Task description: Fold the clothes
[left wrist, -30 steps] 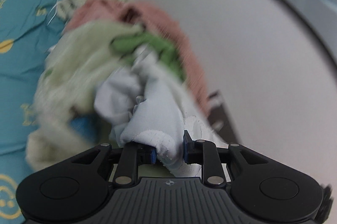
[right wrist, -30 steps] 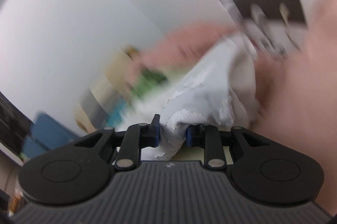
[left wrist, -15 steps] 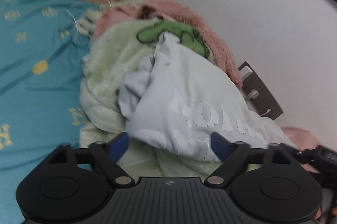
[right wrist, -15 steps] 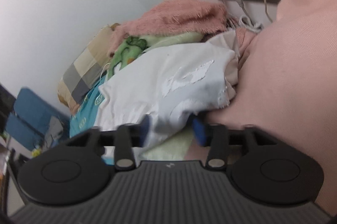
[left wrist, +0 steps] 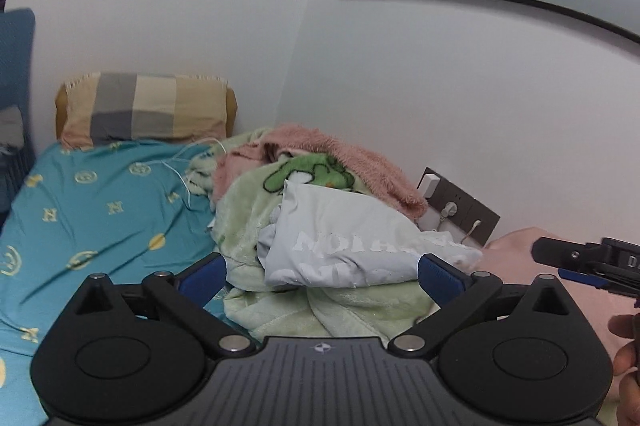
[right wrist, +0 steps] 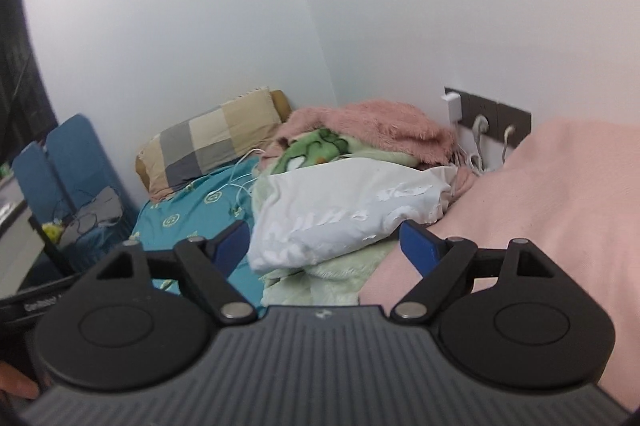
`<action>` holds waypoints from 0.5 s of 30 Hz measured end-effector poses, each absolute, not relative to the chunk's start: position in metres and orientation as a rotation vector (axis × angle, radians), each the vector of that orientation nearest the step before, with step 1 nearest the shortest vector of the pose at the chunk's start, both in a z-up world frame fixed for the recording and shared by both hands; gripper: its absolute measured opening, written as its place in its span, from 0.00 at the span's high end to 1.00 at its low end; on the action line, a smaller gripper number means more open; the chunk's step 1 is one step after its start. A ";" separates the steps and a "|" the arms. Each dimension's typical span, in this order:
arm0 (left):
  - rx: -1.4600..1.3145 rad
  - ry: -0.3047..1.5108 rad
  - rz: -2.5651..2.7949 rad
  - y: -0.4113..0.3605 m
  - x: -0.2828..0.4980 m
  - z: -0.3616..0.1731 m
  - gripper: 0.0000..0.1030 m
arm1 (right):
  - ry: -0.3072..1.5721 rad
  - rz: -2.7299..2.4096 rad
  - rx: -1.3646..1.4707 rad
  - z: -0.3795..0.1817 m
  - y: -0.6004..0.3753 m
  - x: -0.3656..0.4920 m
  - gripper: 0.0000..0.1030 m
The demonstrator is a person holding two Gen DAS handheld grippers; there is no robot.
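Note:
A pale grey-white T-shirt with white lettering (left wrist: 352, 246) lies bunched on top of a light green fleece blanket (left wrist: 248, 202) on the bed. It also shows in the right wrist view (right wrist: 340, 214). My left gripper (left wrist: 322, 272) is open and empty, drawn back from the shirt. My right gripper (right wrist: 324, 244) is open and empty, also back from the shirt. The right gripper's tip shows at the right edge of the left wrist view (left wrist: 588, 260).
A pink fuzzy blanket (left wrist: 360, 162) tops the pile against the wall. A teal patterned sheet (left wrist: 100, 218) covers the bed, with a checked pillow (left wrist: 148, 110) at its head. A pink cover (right wrist: 560, 194) lies right. A wall socket panel with plugs (right wrist: 492, 118) sits behind. Blue chairs (right wrist: 68, 154) stand left.
Both grippers were shut on the T-shirt one second ago. They opened, let it drop onto the green blanket, and have pulled back from the pile.

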State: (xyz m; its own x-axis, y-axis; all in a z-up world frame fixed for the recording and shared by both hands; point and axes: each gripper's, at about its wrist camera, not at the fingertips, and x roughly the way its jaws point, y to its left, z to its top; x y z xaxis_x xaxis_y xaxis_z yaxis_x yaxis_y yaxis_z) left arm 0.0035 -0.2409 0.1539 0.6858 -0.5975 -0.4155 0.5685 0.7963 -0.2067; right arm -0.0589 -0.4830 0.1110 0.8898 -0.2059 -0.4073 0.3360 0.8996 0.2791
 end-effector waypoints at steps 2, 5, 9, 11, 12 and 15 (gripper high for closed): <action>-0.027 0.455 -0.647 -0.232 -0.024 0.157 0.00 | 0.368 -0.276 0.331 0.111 -0.471 -0.073 0.18; 0.042 0.381 -0.606 -0.222 -0.063 0.158 0.00 | 0.348 -0.284 0.289 0.107 -0.453 -0.094 0.18; 0.072 0.325 -0.562 -0.207 -0.100 0.155 0.00 | 0.310 -0.295 0.238 0.099 -0.429 -0.121 0.18; 0.066 0.319 -0.561 -0.201 -0.113 0.153 0.00 | 0.283 -0.305 0.212 0.096 -0.418 -0.131 0.18; 0.057 0.318 -0.563 -0.198 -0.118 0.153 0.00 | 0.273 -0.306 0.204 0.095 -0.412 -0.135 0.18; 0.024 0.324 -0.578 -0.190 -0.127 0.151 0.00 | 0.268 -0.308 0.191 0.092 -0.401 -0.141 0.18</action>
